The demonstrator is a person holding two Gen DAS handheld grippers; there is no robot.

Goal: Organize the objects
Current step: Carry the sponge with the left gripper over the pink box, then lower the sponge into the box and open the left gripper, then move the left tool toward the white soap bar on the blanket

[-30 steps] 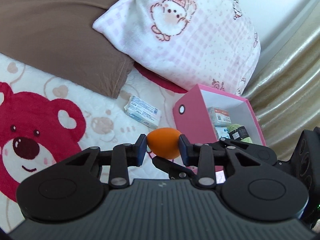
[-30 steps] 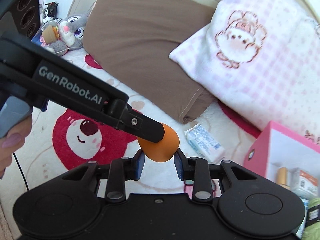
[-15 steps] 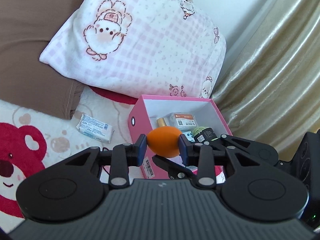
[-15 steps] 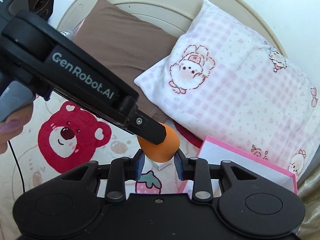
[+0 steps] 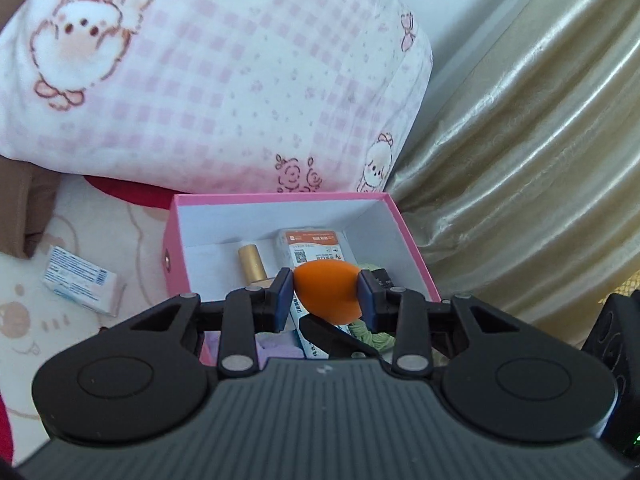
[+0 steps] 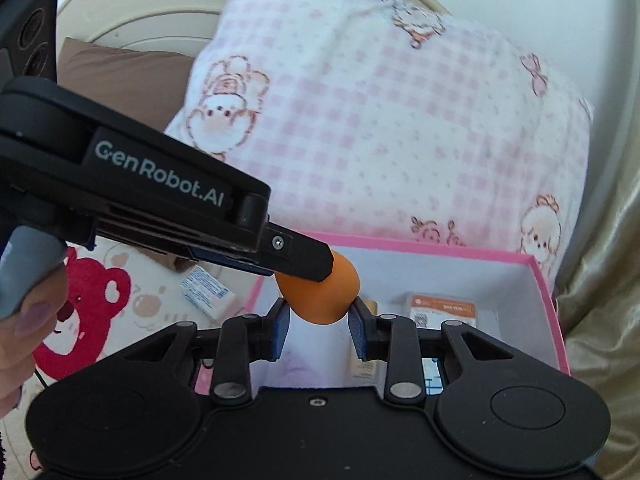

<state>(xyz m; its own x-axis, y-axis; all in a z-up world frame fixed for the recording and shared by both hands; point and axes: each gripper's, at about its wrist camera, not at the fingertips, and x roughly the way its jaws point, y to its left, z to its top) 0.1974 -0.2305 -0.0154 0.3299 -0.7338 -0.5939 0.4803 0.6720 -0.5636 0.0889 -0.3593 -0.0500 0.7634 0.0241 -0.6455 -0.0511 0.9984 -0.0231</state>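
Both grippers grip one orange sponge (image 5: 326, 294), egg-shaped, which hangs in the air over the near part of the pink box (image 5: 412, 240). The left gripper (image 5: 325, 296) points forward and down toward the box, its blue pads (image 5: 285, 294) narrowed onto the sponge's two sides; in the right wrist view it reaches in from the left as a long black bar marked GenRobot.AI, slanting down to the sponge's upper left. A hand (image 6: 24, 320) holds its grey handle at the left edge of that view, fingers curled round it. The right gripper (image 6: 319, 322) also points down at the box, and its pads (image 6: 282, 326) are closed on the lower part of the sponge from left and right; in the left wrist view one of its black fingers (image 5: 332, 336) shows just under the sponge. The box stands open on a bedspread (image 5: 80, 340) printed with a red bear. Inside it, beyond the sponge, a gold-capped bottle (image 5: 251, 266) stands near the middle and an orange-and-white packet (image 5: 310, 248) lies just right of the bottle; something green (image 5: 370, 330) and something pale purple (image 5: 276, 350) lie at the near end, partly hidden by the grippers. Left of the box, well apart from it, a small blue-and-white packet (image 5: 80, 280) lies on the bedspread. Behind the box leans a pink checked pillow (image 5: 220, 80), with a brown pillow (image 6: 120, 76) farther left. Right of the box hangs a shiny gold curtain (image 5: 520, 160).
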